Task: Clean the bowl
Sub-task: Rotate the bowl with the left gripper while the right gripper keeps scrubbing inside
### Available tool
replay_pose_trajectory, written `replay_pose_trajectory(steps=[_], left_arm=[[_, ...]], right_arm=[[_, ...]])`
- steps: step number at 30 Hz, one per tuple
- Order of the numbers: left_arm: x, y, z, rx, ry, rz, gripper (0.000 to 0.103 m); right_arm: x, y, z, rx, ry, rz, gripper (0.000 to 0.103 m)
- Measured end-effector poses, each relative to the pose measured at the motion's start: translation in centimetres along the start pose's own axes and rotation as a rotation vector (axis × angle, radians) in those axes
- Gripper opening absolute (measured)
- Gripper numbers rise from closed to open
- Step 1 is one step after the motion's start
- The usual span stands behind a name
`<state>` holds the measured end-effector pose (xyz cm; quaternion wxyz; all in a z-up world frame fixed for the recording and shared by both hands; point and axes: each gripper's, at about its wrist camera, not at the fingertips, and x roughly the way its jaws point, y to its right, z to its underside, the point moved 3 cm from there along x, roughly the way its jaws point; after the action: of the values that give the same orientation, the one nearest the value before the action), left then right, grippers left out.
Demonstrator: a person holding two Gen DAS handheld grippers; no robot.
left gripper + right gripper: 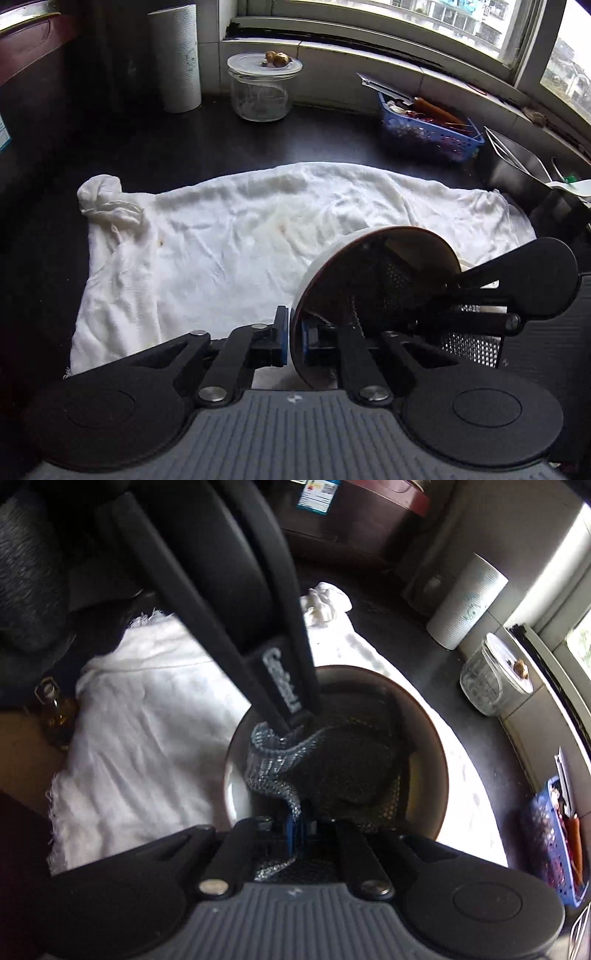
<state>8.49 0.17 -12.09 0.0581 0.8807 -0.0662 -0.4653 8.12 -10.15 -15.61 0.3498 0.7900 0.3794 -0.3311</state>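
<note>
At the bottom centre of the left wrist view, the left gripper (pixel 294 334) pinches the dark rim of the bowl (pixel 332 254), one blue pad outside and one inside the wall, holding it tipped on its side above the white cloth (pixel 221 240). The bowl is white outside and dark inside.

In the right wrist view the bowl sits in the middle of the frame, and the right gripper (pixel 295 830) has its pads pressed together on a silvery mesh scrubbing cloth (pixel 273 760) that bunches inside the bowl, lying against its bottom.

Further back on the dark counter (pixel 325 133), a blue basket (pixel 428 136) at the right holds a knife and small utensils. At upper centre a glass jar (pixel 260 96) carries a lid with something brown on top; its contents are unclear. A paper towel roll (pixel 177 59) stands upper left.
</note>
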Motion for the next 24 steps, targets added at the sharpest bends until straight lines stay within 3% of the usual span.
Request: replay_pose_trajectory(steps=[5,10,14,19,21,24], left_arm=[[-0.2,-0.5,0.2,-0.067,0.059,0.078,0.006],[0.2,1.3,-0.4,0.017,0.204,0.083,0.006],[1.4,0.6,0.4,-0.070,0.172,0.115,0.006],[2.2,-2.5,1.7,-0.458,0.087,0.251,0.009],[3.0,-4.2,2.9,-0.694,0.022,0.341,0.010],[3.6,-5.3,4.4,-0.884,-0.022,0.409,0.010]], right_arm=[[-1.3,1.6,0.2,0.021,0.032,0.102,0.004],[-2.7,3.2,-0.4,0.000,0.074,0.247,0.004],[-1.7,3.3,0.2,0.004,0.037,0.272,0.003],[-0.1,3.4,1.3,0.049,-0.012,0.225,0.002],[0.3,3.9,1.1,0.108,-0.013,0.179,0.002],[0.3,4.4,0.7,0.207,-0.007,0.104,0.002]])
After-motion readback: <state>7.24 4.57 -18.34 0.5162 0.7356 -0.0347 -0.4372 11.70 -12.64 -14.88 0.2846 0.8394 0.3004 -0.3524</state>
